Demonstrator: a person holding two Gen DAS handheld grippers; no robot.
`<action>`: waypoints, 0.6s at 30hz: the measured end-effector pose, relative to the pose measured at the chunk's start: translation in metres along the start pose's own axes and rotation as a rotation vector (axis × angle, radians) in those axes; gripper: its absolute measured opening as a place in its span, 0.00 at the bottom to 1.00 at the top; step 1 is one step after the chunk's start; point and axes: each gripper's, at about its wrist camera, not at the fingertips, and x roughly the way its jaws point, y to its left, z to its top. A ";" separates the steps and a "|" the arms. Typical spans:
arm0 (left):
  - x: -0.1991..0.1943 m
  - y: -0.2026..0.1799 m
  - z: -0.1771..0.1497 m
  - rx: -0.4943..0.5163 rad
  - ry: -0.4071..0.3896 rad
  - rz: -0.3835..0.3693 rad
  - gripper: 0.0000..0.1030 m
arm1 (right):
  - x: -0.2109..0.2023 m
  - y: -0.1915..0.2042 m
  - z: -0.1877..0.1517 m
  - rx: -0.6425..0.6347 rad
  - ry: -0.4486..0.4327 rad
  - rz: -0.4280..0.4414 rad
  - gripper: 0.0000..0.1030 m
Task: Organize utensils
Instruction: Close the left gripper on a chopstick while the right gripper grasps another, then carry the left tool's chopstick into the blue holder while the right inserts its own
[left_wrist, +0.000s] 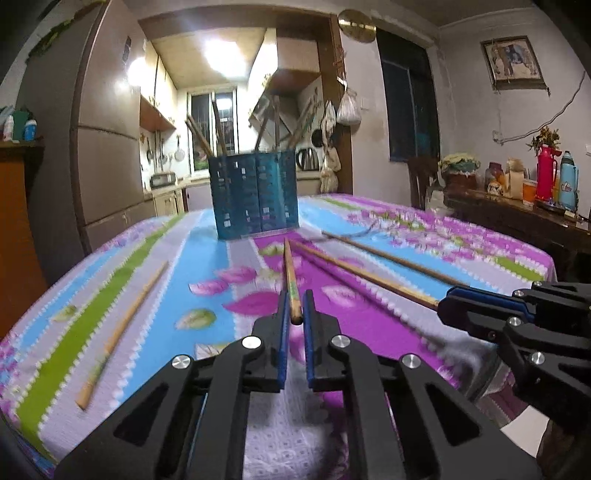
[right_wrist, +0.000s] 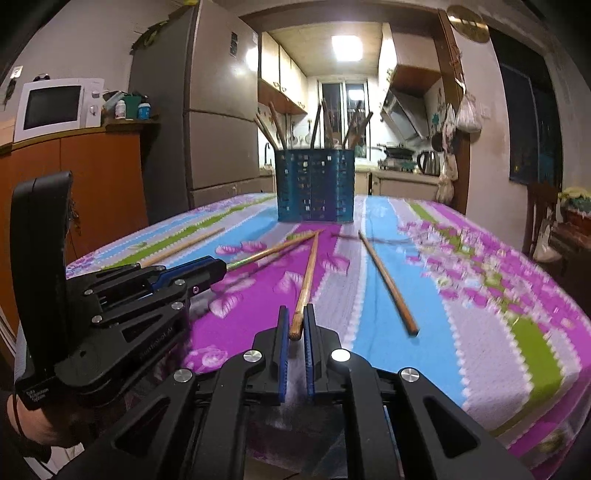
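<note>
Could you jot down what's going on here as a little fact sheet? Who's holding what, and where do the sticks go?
Left hand-held gripper: shut on one chopstick
Right hand-held gripper: shut on another chopstick
Loose chopsticks: one at far left, one at right
Holder: blue, perforated, upright, already has sticks
Surface: floral tablecloth
</note>
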 end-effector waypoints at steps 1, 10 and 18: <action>-0.004 0.000 0.004 0.005 -0.016 0.004 0.05 | -0.004 0.000 0.004 -0.008 -0.013 -0.001 0.08; -0.020 -0.001 0.063 0.056 -0.185 0.018 0.05 | -0.024 -0.008 0.071 -0.099 -0.143 0.025 0.08; -0.005 0.007 0.109 0.063 -0.223 -0.007 0.05 | 0.008 -0.036 0.137 -0.088 -0.128 0.105 0.07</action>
